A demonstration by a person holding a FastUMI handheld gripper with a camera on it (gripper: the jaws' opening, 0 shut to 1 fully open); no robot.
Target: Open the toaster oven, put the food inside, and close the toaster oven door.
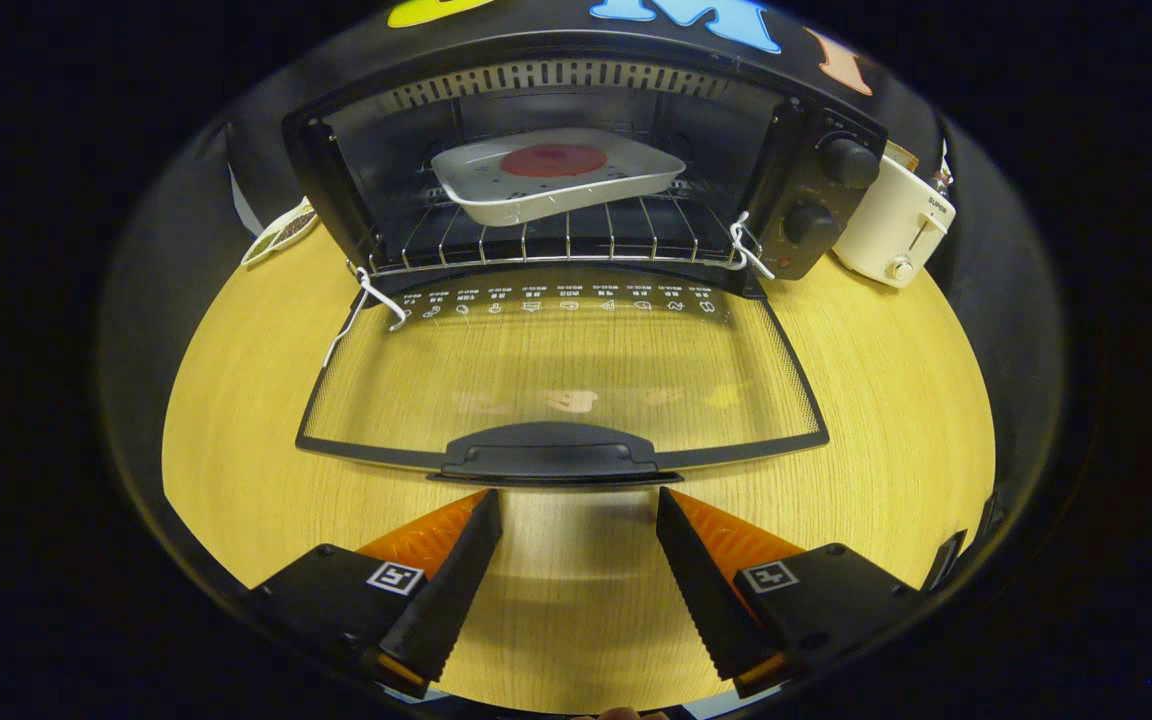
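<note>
We see the counter [866, 400] with the toaster oven [576, 170] at 12 o'clock from us, far back. Its glass door [566, 370] lies flat and open toward us. The white dish [556, 185] with the red food [553, 160] sits on the rack inside. The door handle [548, 455] runs from 9 to 3 o'clock, just ahead of our hand-held gripper [578, 520]. Our fingers are spread wide and hold nothing. We think we must lift the handle next.
</note>
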